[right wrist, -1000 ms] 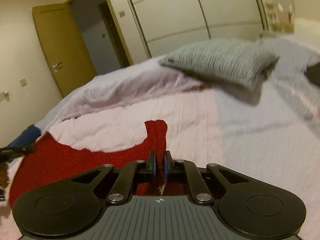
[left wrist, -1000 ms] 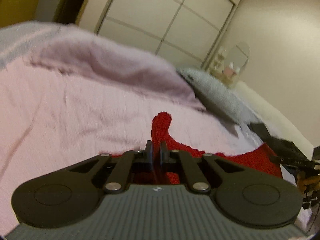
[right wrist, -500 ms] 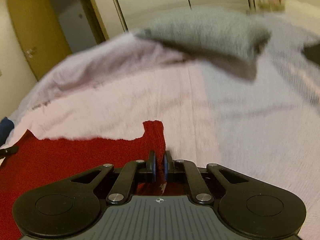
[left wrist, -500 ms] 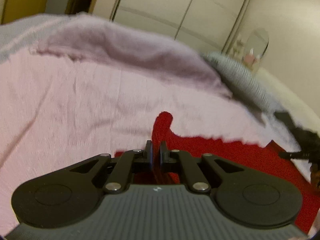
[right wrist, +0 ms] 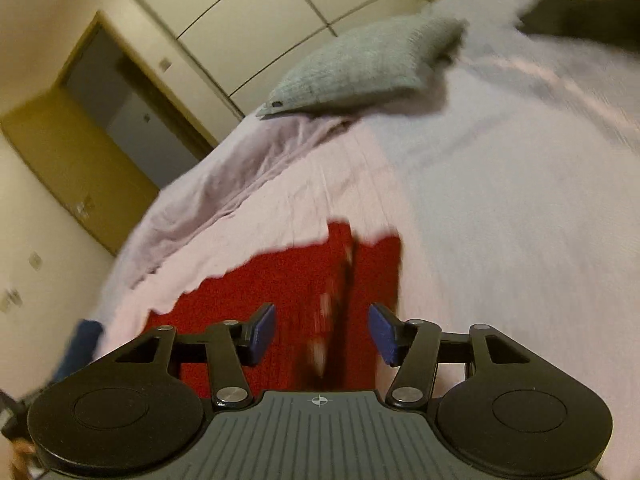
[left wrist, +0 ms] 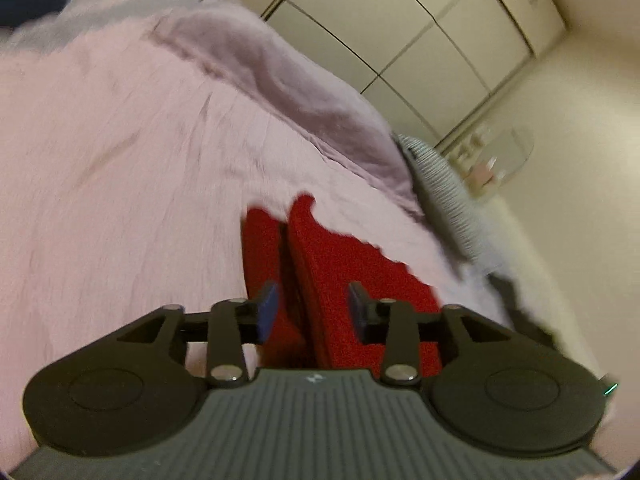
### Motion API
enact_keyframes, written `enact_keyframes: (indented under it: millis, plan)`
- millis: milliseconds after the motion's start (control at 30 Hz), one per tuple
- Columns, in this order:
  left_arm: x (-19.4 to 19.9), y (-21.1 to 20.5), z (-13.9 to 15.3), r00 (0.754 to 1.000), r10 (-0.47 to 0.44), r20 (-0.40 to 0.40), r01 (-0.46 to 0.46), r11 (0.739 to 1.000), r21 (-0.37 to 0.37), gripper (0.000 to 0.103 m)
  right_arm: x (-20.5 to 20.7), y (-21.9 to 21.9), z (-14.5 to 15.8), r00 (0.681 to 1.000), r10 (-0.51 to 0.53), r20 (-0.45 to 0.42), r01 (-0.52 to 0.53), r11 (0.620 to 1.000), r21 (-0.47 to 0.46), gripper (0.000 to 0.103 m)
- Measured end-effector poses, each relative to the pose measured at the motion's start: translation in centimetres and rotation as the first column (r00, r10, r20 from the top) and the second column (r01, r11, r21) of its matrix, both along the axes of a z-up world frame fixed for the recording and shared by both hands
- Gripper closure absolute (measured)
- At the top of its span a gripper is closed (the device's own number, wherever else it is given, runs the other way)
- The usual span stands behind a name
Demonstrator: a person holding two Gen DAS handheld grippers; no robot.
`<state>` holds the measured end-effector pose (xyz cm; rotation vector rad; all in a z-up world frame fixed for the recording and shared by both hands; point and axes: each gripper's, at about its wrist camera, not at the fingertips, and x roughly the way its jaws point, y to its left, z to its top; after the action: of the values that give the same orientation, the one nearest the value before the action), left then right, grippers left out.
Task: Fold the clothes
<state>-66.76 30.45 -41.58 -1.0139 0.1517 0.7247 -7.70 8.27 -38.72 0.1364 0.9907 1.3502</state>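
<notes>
Spreading across the bed (left wrist: pixel 132 184), a pink crinkled cover with a mauve blanket bunched behind. Red knit garment (right wrist: pixel 264 292) lies flat on it, coarse weave, ragged far edge; one fold looks laid, further folds likely remain. Left tongs (left wrist: pixel 312 310) and right tongs (right wrist: pixel 322 332) both opening, pads apart, doubled red corners loose between them.
</notes>
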Motion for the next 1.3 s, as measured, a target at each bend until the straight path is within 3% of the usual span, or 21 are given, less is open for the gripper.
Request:
enact_keyframes:
  millis: [100,233,300,333,367,500,633,667,767,833,900,1033,1300]
  plan:
    - [-1.1,-2.6,-1.2,0.995,0.017,0.099,-0.009,0.997,-0.079,0.064,-0.8,-3.7,-1.3,0.995,-0.025,-0.092,0.026,1.000,0.007,0.048]
    - [-0.1,-3.8,-1.7,0.996,0.020,0.086,-0.015,0.998,-0.066,0.060,-1.7,-4.6,-1.9,0.985,-0.037,-0.166,0.040,0.999,0.017,0.048]
    - [0.7,-4.0,-2.1,0.996,0.012,0.087,-0.005,0.997,-0.076,0.062,-2.3,-4.4,-1.8,0.986,-0.030,-0.164,0.035,0.999,0.028,0.048]
    - [1.1,-4.0,-2.1,0.999,0.010,0.049,-0.007,0.998,-0.065,0.074,-2.6,-4.2,-1.7,0.989,-0.038,-0.146,0.043,0.999,0.029,0.073]
    - [1.4,-4.1,-2.1,1.000,0.009,0.002,-0.009,0.999,-0.049,0.100,-2.7,-4.0,-1.7,0.990,-0.044,-0.137,0.047,0.999,0.017,0.096]
    - [0.6,-4.1,-1.9,0.997,0.037,-0.063,-0.037,0.999,0.012,0.099,-2.0,-4.7,-1.2,0.986,-0.111,-0.123,0.116,0.993,0.033,0.095]
    - [0.8,-3.9,-3.6,0.991,0.021,-0.135,-0.026,0.999,-0.034,0.097,-1.7,-3.9,-2.8,0.985,-0.136,-0.103,0.130,0.990,-0.063,0.095]
    - [1.1,-4.2,-3.3,0.986,0.011,-0.164,-0.013,1.000,-0.011,0.096,-1.8,-3.4,-3.4,0.986,-0.131,-0.100,0.121,0.987,-0.104,0.094]
    - [1.1,-4.2,-2.0,0.975,-0.007,-0.221,0.013,1.000,0.028,0.085,-2.1,-3.1,-3.0,0.992,-0.101,-0.081,0.092,0.990,-0.107,0.091]
    - [0.6,-3.9,-0.9,0.974,-0.013,-0.228,0.025,0.999,0.048,0.084,-1.7,-3.1,-1.8,0.995,-0.088,-0.057,0.081,0.991,-0.104,0.066]
    - [0.2,-3.3,0.4,0.977,-0.014,-0.211,0.031,0.997,0.076,0.082,-1.1,-2.9,-0.5,0.996,-0.085,-0.013,0.084,0.993,-0.080,0.056]
    - [1.8,-0.1,2.1,0.981,-0.009,-0.194,0.033,0.992,0.124,0.069,0.1,-1.4,1.6,0.994,-0.076,0.076,0.077,0.997,-0.019,0.055]
    - [8.0,6.4,-0.1,0.962,-0.056,-0.268,0.082,0.993,0.085,0.071,1.1,6.2,-0.8,0.996,0.028,0.079,-0.023,0.997,-0.071,0.056]
